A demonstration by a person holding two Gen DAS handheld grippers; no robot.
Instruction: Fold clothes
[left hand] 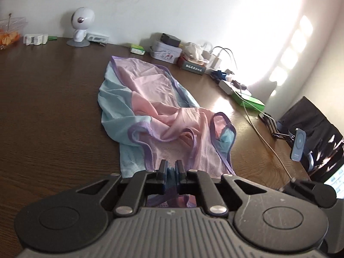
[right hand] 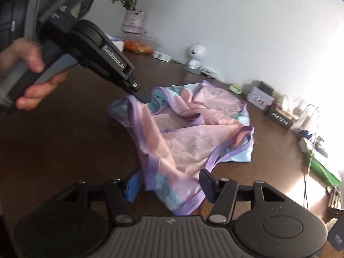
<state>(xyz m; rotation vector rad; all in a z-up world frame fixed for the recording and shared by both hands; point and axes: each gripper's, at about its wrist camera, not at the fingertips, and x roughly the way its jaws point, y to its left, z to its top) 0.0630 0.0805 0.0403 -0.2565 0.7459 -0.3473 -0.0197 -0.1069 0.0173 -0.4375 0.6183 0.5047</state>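
A pink, light-blue and purple-trimmed sleeveless garment lies crumpled on the dark wooden table. My left gripper is shut on the garment's near edge; blue fabric shows between its fingers. In the right wrist view the same garment lies spread ahead, and the left gripper pinches its far-left edge. My right gripper is open, its fingers on either side of the garment's near corner, which lies between them.
Along the wall stand a white round camera, a clear box, tins and small boxes, chargers and cables, a green box and a flower vase. A phone holder stands at the right edge.
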